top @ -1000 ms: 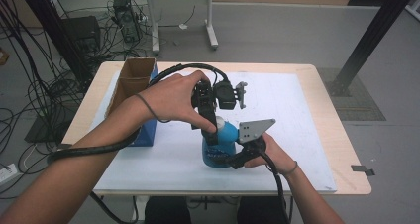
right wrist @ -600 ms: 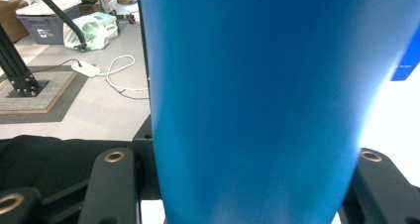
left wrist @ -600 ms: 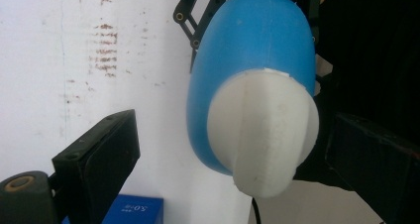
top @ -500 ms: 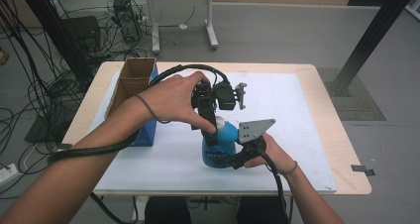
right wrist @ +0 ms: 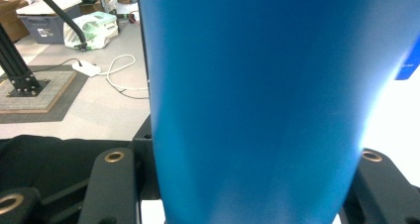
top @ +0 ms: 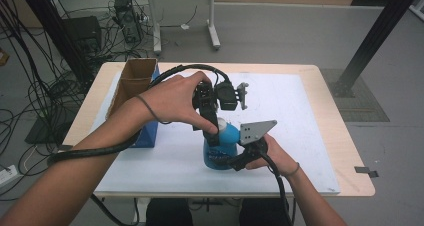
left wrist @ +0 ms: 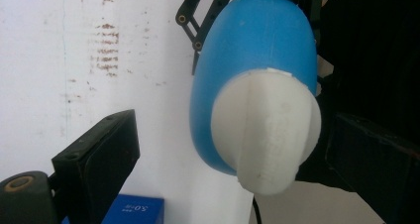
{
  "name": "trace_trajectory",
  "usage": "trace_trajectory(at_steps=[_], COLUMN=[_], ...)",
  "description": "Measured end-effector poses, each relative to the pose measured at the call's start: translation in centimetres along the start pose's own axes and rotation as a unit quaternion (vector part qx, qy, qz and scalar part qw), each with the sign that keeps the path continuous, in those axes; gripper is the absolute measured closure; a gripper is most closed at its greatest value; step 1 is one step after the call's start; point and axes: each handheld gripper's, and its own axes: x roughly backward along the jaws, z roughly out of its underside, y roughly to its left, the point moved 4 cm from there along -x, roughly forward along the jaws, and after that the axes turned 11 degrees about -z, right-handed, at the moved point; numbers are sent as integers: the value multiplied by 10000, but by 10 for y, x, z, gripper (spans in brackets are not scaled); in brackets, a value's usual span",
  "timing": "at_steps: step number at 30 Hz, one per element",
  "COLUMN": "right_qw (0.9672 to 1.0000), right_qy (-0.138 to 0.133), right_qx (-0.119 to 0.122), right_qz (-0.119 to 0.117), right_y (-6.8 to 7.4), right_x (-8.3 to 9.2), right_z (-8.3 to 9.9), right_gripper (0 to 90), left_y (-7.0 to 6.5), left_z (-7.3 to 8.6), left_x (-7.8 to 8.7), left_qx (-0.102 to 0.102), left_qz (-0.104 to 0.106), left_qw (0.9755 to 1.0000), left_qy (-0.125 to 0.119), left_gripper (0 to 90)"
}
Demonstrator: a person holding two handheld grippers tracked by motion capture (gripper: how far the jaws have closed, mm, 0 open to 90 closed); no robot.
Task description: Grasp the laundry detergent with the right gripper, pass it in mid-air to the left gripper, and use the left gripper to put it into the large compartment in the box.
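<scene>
Your right gripper [top: 231, 155] clamps the body of the blue bottle [top: 221, 147] from the side, jaws pressed on either flank. That grip looks meant to pin the bottle upright on the white sheet [top: 300, 136] so it cannot turn or tip while your other hand works at its top. Your left gripper [top: 214, 132] comes down from above with its jaws apart, one on each side of the bottle's white cap [top: 220, 123]. Judging by that straddle, you are lining up to grasp the cap and twist it off; the jaws do not yet press on it.

The left gripper view gives what the high view cannot: the cap [left wrist: 266, 127] seen end-on, with a raised ridge running across it, one jaw standing clear of it and the other close at the opposite side. You also see the right gripper's linkage beyond the bottle's shoulder [left wrist: 257, 40].

The right gripper view shows the bottle's blue wall [right wrist: 257, 105] right between its own jaws, confirming the hold is low on the body.

The high view alone places the rest: the open cardboard box [top: 134, 83] beyond your left hand [top: 172, 102], well apart from both grippers, at the table's [top: 345, 151] far side.
</scene>
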Motion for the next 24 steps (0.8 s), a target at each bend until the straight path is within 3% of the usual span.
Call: trace_trajectory(at_steps=[24], right_qw=[10000], right_qy=[40], right_qx=[26], right_qz=[7], right_y=[1], right_x=[0], right_z=[-2], right_gripper=[421], left_y=[-1], left_z=[-1], left_x=[1], left_qx=[-11], left_qz=[-16], left_qw=[10000], left_qy=[20], left_gripper=[68])
